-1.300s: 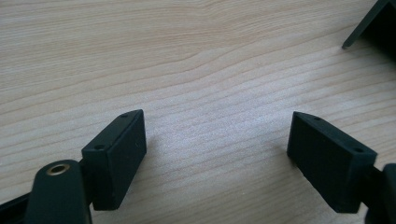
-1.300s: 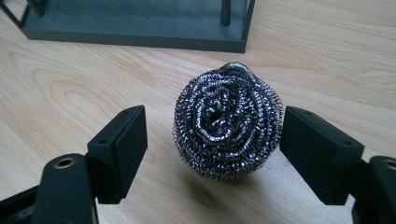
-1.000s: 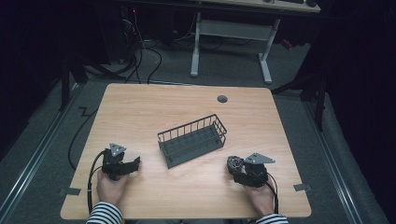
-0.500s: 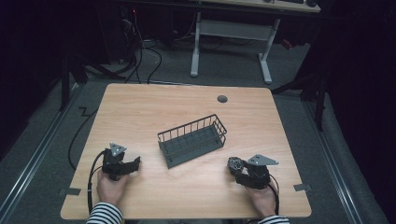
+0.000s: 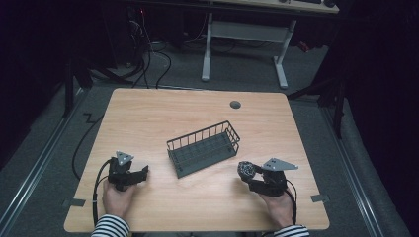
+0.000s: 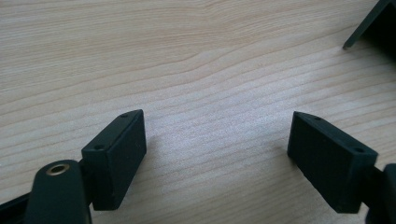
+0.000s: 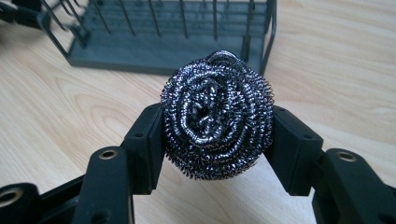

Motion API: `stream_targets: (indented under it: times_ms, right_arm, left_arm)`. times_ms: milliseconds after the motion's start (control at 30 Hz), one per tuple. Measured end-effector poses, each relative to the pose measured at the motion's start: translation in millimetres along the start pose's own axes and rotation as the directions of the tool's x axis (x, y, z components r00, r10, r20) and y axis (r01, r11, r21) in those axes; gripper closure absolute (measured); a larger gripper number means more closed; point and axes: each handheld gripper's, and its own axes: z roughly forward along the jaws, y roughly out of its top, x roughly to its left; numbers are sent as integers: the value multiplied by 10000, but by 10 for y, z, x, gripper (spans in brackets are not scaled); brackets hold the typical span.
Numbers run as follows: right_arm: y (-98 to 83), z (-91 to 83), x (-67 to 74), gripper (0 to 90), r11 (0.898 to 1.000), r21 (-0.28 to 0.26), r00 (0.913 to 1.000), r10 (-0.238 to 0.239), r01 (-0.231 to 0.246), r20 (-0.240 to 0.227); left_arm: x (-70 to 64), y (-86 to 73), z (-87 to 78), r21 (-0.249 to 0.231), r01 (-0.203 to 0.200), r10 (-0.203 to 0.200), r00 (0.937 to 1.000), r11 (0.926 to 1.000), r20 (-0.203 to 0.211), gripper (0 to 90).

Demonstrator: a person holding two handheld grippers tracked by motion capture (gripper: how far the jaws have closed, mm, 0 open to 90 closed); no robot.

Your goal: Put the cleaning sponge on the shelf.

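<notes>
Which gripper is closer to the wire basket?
Right, but only just. The right gripper holds a steel scourer near the wire basket's right front end. The left gripper sits open over bare wood, slightly farther from its left end.

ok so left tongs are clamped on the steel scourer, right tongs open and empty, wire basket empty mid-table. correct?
Sides are swapped. The right tongs are shut on the steel scourer, as the right gripper view shows; the left tongs are open and empty over bare wood in the left gripper view. The wire basket is empty mid-table, as you said.
</notes>
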Motion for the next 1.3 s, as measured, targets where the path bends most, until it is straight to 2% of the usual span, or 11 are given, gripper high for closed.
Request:
stream_targets:
  times_ms: [133, 300, 567, 667, 967, 1100, 1300]
  right_arm:
    - [95, -28, 12, 431, 10000, 35, 9993, 3, -1, -374]
    - [208, -58, 44, 431, 9998, 35, 9981, -204, 207, -577]
    - [471, -117, 71, 431, 9986, -359, 9945, -432, 399, -952]
    - [574, -137, 72, 431, 9983, -517, 9921, -316, 255, -1213]
    - [899, -93, 38, 429, 9962, -792, 9939, -440, 361, -1010]
    - [970, 20, 55, 428, 9969, -673, 9955, -464, 408, -832]
    - [1082, 198, 63, 425, 9978, -561, 9954, -408, 361, -862]
  left_arm:
    - [1, 0, 0, -3, 8, -8, 10000, 10000, 7, 200]
    - [2, 0, 0, -10, 21, -21, 10000, 10000, 9, 202]
    - [2, 0, 1, -15, 22, -22, 10000, 10000, 0, 202]
    - [3, 1, 2, -21, 29, -29, 10000, 10000, -4, 204]
    - [4, 0, 0, -28, 45, -45, 10000, 10000, -30, 212]
    - [3, 0, 0, -28, 40, -40, 10000, 10000, -34, 212]
    - [3, 0, 0, -30, 43, -43, 10000, 10000, -31, 212]
